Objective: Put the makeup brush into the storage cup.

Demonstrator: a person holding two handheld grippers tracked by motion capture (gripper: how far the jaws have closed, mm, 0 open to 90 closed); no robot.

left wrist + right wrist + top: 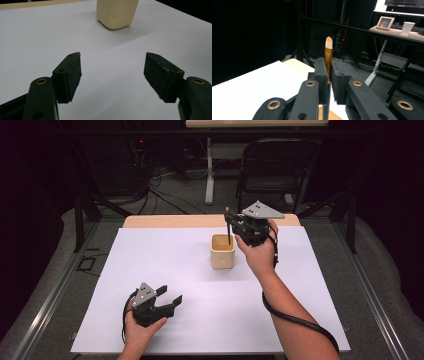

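Pencil [328, 58], pinched upright near its eraser end by the right tongs [231, 222], hangs tip-down into the cup [222, 251] on the desk [150, 265] for a straight drop, while the left tongs [167, 296] rest spread, idle.

Left gripper [112, 72]: two black jaws rising from the lower edge, set wide apart, nothing between them (brass-coloured pivot rings on both arms). Pads [71, 75] dark, matt. Table [37, 42]: white, a tan strip along its far edge. Cup [117, 13]: cream, upright at top centre, rim cropped, well beyond the jaws.
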